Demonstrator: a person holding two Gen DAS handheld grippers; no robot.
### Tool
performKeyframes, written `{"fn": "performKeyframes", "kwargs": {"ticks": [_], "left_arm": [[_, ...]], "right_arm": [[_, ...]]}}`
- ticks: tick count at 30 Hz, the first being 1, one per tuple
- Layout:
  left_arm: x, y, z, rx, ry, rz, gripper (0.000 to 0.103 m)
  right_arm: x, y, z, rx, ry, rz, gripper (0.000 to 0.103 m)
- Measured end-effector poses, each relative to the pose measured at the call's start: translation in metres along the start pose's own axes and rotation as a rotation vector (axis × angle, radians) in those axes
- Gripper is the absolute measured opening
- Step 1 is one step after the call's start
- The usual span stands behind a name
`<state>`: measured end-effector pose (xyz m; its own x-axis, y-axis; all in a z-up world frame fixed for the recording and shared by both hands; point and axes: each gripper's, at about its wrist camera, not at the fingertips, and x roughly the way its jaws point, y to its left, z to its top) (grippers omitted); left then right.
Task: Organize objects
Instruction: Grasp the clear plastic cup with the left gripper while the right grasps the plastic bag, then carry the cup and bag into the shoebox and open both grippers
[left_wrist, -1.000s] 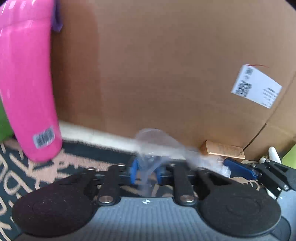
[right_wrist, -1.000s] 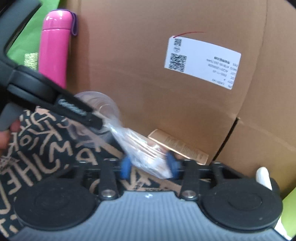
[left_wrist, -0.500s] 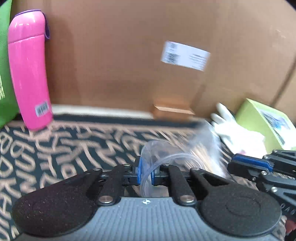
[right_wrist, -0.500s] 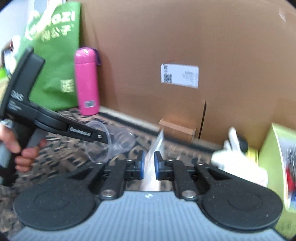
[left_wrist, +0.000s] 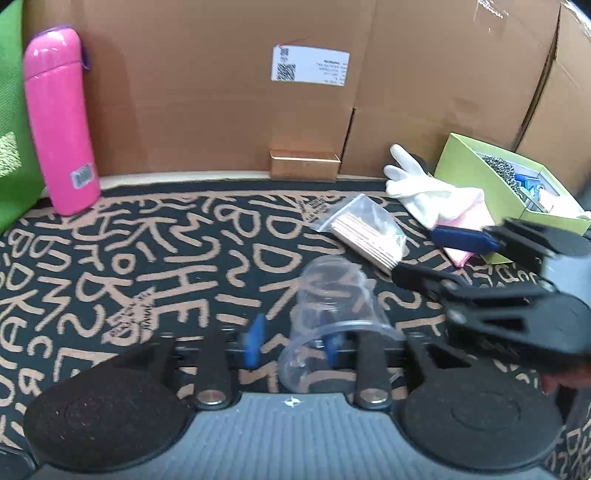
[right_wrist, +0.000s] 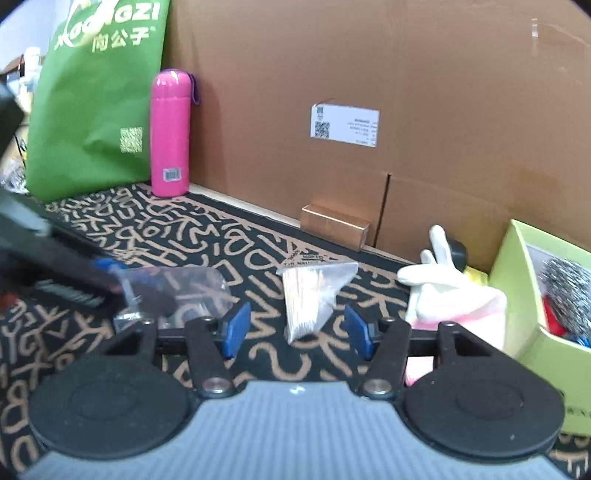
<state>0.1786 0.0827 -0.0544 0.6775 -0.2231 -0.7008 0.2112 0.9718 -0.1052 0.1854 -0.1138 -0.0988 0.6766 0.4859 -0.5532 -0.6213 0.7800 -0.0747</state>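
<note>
Both grippers have just opened: the left gripper (left_wrist: 290, 343) lets go of the clear cup (left_wrist: 332, 314), the right gripper (right_wrist: 293, 330) drops the little bag of sticks (right_wrist: 310, 295) on the mat (left_wrist: 147, 258), so both now lie free.

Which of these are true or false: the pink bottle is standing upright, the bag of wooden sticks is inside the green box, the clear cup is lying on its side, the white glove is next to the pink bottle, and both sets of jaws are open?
1. The pink bottle stands upright. True.
2. The bag of wooden sticks is inside the green box. False: it lies on the patterned mat.
3. The clear cup lies on its side. True.
4. The white glove is next to the pink bottle. False: it lies beside the green box.
5. The left gripper and right gripper both have open jaws. True.
</note>
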Motion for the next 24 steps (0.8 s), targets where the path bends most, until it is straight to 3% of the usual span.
{"fn": "performKeyframes", "kwargs": {"ticks": [2,5,6,7,8,9,11,13,17,20,24], "left_arm": [[-0.002,0.001,-0.003,0.003,-0.019,0.027,0.054],[0.003,0.002,-0.004,-0.003,-0.013,0.022,0.054],[0.005,0.001,-0.004,-0.004,-0.010,0.014,0.053],[0.008,0.000,-0.005,0.001,-0.006,0.007,0.053],[0.011,-0.002,-0.005,0.012,0.003,0.001,0.044],[0.013,-0.003,-0.005,0.022,0.011,-0.008,0.020],[0.014,-0.003,-0.006,0.016,0.023,-0.030,0.011],[0.010,-0.004,-0.003,0.004,0.017,-0.038,0.007],[-0.008,-0.016,0.010,0.007,-0.033,-0.084,0.007],[-0.017,-0.043,0.028,0.048,-0.073,-0.138,0.007],[-0.018,-0.092,0.058,0.113,-0.111,-0.210,0.007]], "right_arm": [[0.016,0.003,0.002,-0.026,0.010,-0.020,0.056],[0.037,0.003,0.004,-0.033,0.037,-0.041,0.055],[0.042,0.001,0.004,-0.024,0.048,-0.034,0.052],[0.046,0.000,0.004,-0.013,0.061,-0.023,0.036],[0.051,-0.002,0.002,0.002,0.082,-0.015,0.029],[0.051,-0.004,0.000,0.023,0.084,-0.008,0.027],[0.045,-0.006,-0.003,0.058,0.079,0.004,0.020],[0.032,-0.007,-0.005,0.078,0.068,0.003,0.020],[-0.020,-0.019,-0.007,0.141,-0.036,0.026,0.020],[-0.065,-0.035,-0.007,0.145,-0.124,-0.028,0.020],[-0.115,-0.074,-0.010,0.159,-0.205,-0.172,0.020]]}}
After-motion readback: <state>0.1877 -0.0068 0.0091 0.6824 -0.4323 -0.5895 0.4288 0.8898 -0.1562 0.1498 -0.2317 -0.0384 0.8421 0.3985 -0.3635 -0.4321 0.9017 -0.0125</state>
